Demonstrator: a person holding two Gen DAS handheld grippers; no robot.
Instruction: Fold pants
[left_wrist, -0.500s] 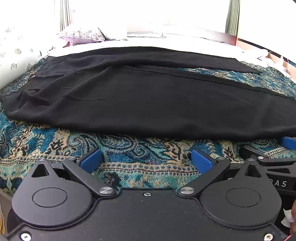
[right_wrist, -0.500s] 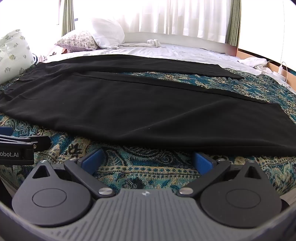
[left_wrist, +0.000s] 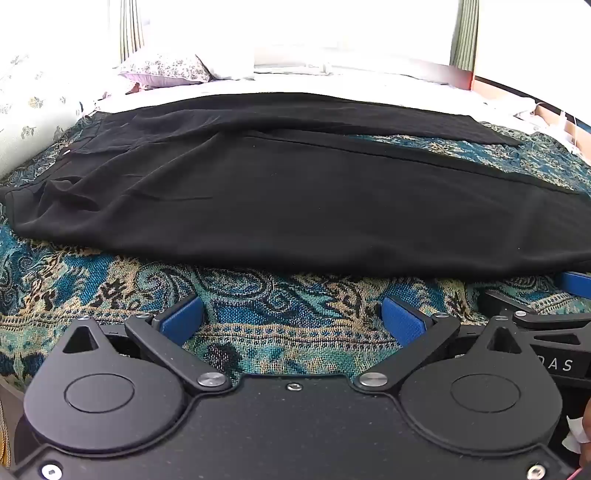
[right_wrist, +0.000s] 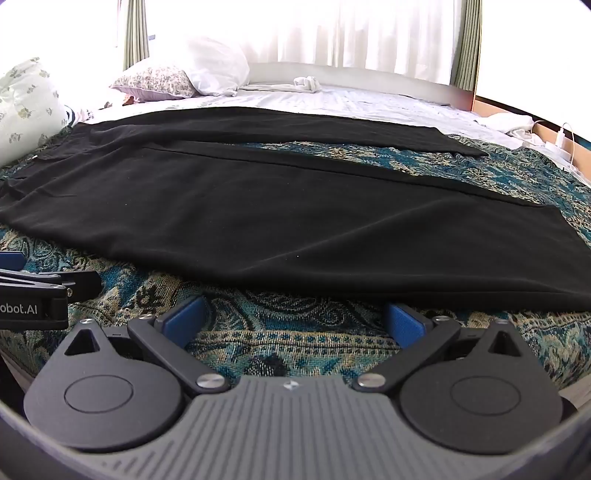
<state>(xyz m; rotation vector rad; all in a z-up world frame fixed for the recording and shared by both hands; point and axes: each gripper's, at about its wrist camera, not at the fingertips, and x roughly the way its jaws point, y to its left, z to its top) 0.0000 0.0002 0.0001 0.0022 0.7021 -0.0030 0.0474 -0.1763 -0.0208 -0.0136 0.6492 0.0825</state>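
Observation:
Black pants (left_wrist: 295, 199) (right_wrist: 280, 218) lie spread flat on a blue paisley bedspread (left_wrist: 258, 306) (right_wrist: 280, 325), waist at the left, both legs running right with a strip of bedspread between them. My left gripper (left_wrist: 293, 319) hovers open just short of the near leg's edge, nothing between its blue pads. My right gripper (right_wrist: 293, 319) is open too, empty, short of the same edge further right. The right gripper's finger shows at the right edge of the left wrist view (left_wrist: 535, 317); the left gripper's finger shows at the left of the right wrist view (right_wrist: 44, 284).
Pillows (right_wrist: 184, 77) and a floral cushion (right_wrist: 26, 99) sit at the far left of the bed. A white sheet (right_wrist: 351, 99) covers the far side, with a bunched white cloth (right_wrist: 306, 83). A cable and charger (right_wrist: 561, 136) lie at the right edge. Curtains hang behind.

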